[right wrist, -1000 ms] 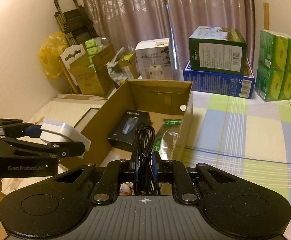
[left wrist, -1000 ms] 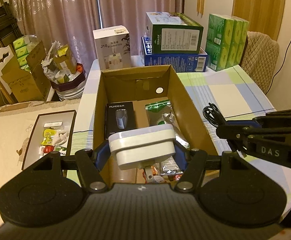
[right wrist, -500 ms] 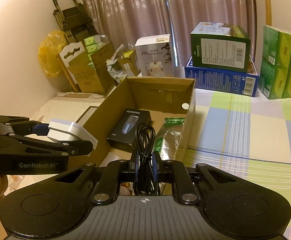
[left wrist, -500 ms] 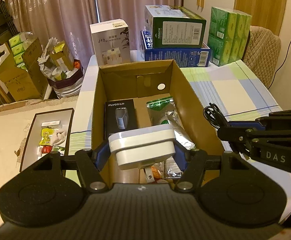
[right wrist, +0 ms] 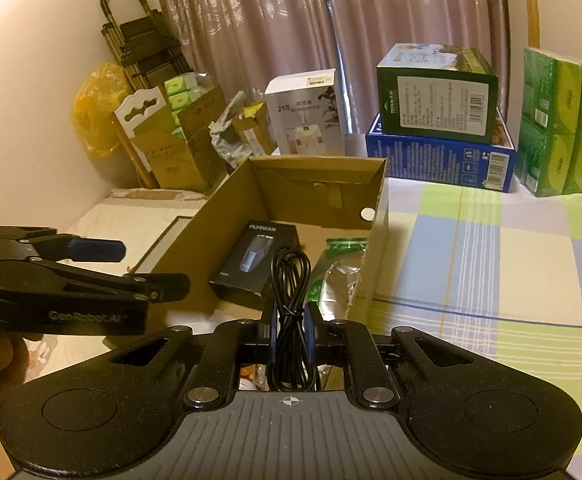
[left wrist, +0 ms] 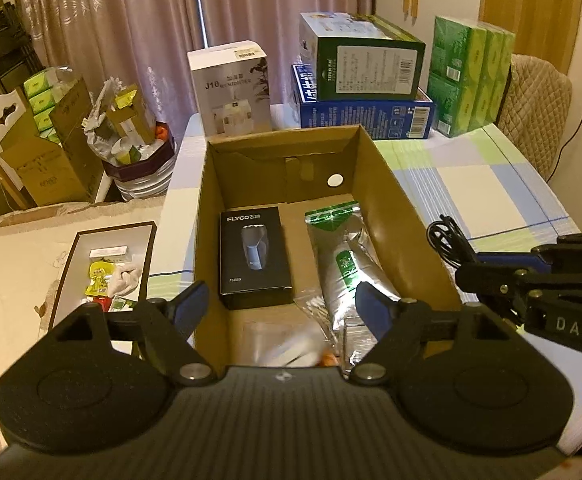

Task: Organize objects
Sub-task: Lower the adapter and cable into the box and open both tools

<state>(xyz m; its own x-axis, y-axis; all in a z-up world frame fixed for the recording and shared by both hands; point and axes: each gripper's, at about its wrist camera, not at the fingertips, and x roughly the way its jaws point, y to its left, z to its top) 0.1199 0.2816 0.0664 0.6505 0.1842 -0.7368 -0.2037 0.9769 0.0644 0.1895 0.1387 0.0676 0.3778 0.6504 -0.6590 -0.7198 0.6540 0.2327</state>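
Left gripper (left wrist: 283, 304) jaws apart over the cardboard box (left wrist: 379, 184) (blurred white item below); right gripper (right wrist: 291, 328) clamps a black cable (right wrist: 291, 280).

The left gripper (left wrist: 281, 306) now stands wide open with nothing between its blue pads (left wrist: 192, 305); half a second ago it clamped a white charger plug. That white charger plug (left wrist: 291, 350) now shows as a blurred pale shape at the near end of the cardboard box (left wrist: 379, 168), below the gripper. With the plug gone from view's centre, the black FLYCO box (left wrist: 254, 256) inside the cardboard box is fully exposed.
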